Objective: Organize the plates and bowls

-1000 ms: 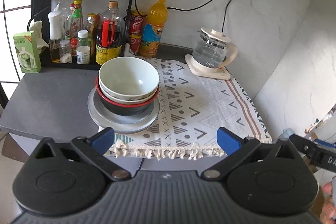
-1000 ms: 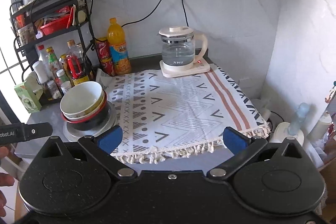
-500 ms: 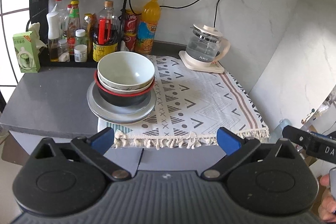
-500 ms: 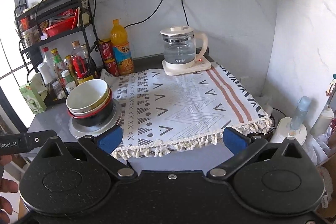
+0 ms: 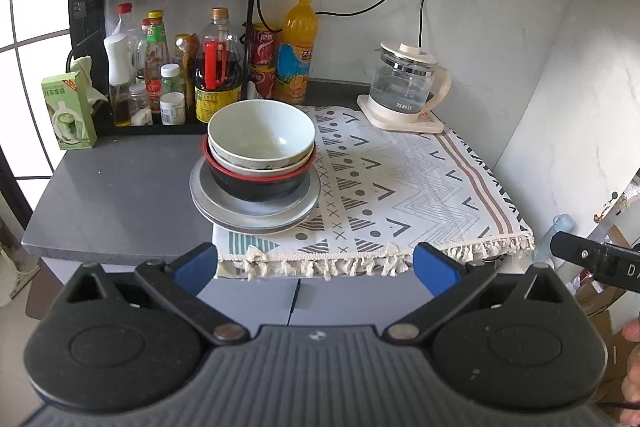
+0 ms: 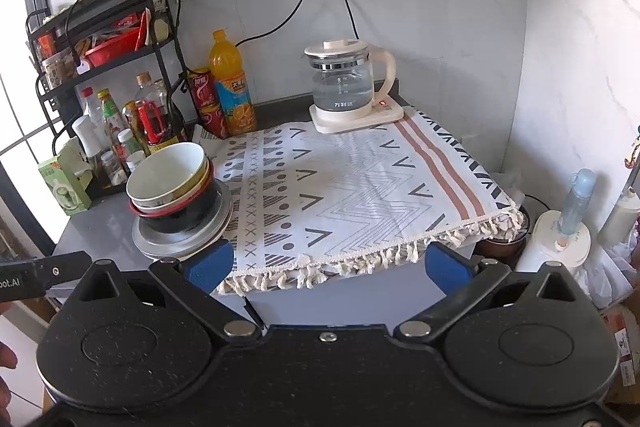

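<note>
A stack stands at the left edge of the patterned cloth [image 5: 400, 187]: grey plates [image 5: 256, 217] at the bottom, a black bowl with a red rim [image 5: 256, 187] on them, and white bowls [image 5: 262, 133] nested on top. The stack also shows in the right wrist view [image 6: 176, 195]. My left gripper [image 5: 316, 267] is open and empty, held off the counter's front edge, well short of the stack. My right gripper [image 6: 328, 263] is open and empty, also in front of the counter edge.
A glass kettle [image 5: 404, 87] on its base stands at the back right of the cloth. A black rack with bottles [image 5: 168, 67], cans and an orange drink bottle [image 5: 296, 51] lines the back left. A green box [image 5: 68, 111] sits on the grey counter [image 5: 112, 195].
Both grippers have drawn back from the counter; the stack and cloth look farther away. The stack itself has not moved.
</note>
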### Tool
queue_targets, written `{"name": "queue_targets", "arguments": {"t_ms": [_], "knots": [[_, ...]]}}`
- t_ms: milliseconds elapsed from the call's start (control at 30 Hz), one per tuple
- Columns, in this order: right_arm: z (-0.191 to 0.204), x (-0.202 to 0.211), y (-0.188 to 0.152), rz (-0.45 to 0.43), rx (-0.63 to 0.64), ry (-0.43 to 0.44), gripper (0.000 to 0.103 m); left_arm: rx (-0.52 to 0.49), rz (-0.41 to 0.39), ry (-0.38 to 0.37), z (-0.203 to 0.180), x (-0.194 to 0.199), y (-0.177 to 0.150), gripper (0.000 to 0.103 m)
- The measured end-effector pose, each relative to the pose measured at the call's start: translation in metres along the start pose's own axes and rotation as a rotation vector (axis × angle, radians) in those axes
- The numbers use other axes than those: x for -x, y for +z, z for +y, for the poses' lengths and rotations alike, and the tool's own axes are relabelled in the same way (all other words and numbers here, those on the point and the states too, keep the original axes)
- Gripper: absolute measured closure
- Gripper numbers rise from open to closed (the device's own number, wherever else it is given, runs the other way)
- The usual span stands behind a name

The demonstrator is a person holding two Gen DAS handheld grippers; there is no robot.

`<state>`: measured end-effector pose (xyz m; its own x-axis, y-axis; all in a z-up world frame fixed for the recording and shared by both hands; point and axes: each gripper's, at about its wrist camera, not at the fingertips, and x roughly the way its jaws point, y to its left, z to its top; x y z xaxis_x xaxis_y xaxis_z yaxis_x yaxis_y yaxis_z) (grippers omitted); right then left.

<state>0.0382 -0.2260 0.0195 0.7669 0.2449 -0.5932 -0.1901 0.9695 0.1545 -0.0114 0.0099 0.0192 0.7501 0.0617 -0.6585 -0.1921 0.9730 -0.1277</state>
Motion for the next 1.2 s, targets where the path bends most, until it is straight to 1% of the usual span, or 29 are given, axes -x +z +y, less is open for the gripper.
{"name": "queue_targets", "arguments": {"t_ms": [233, 533, 1200], "knots": [[0.005, -0.004, -0.003, 0.021, 0.017, 0.002, 0.0, -0.001, 0.01, 0.001, 0.0, -0.001, 0.0, 0.0], [0.005, -0.005, -0.002, 0.029, 0.023, 0.017, 0.0, 0.011, 0.021, 0.024, 0.002, -0.006, -0.001, 0.0], [0.0, -0.007, -0.002, 0.041, 0.044, 0.015, 0.0, 0.015, 0.031, 0.016, -0.004, -0.014, -0.001, 0.0]]}}
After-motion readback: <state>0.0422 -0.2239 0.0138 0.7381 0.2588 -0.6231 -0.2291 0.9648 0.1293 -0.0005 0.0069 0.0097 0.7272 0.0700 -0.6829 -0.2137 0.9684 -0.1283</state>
